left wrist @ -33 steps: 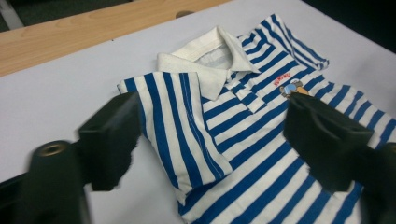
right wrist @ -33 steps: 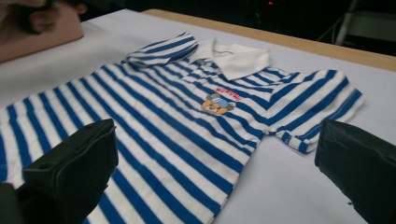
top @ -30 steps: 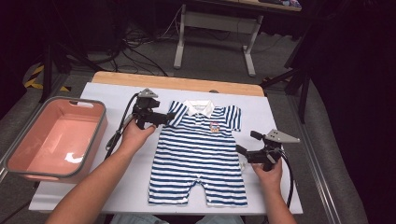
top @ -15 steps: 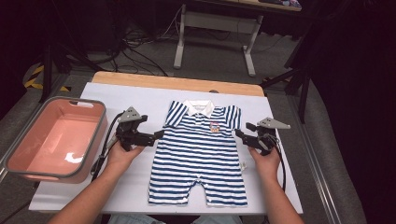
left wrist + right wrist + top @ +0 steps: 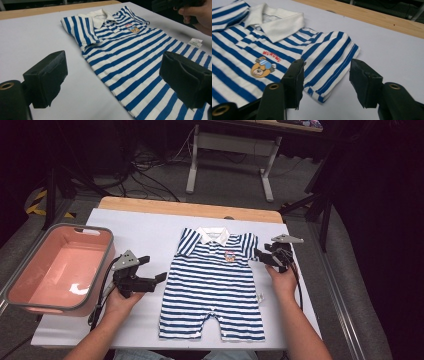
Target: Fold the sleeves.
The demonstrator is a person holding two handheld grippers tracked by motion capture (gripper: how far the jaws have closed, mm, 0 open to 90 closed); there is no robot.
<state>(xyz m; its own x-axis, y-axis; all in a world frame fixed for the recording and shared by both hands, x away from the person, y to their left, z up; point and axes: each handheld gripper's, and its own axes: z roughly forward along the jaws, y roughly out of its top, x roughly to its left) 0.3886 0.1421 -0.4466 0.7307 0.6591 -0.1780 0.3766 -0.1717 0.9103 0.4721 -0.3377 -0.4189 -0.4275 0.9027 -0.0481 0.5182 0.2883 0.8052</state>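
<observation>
White table [image 5: 150, 235], pink bin [image 5: 60, 270] at its left edge in high view. Striped romper [image 5: 215, 280] flat mid-table. Left gripper [image 5: 159, 277] released beside its hem side; right gripper [image 5: 325, 75] has just been closing, jaws straddle sleeve, not clamped. Right gripper view adds bear patch [image 5: 262, 66].

L gripper [image 5: 112, 82] jaws wide apart over striped romper [image 5: 140, 57], not touching.

I see the blue-and-white striped romper [image 5: 215, 285] lying flat, face up, collar away from me, on the table
</observation>
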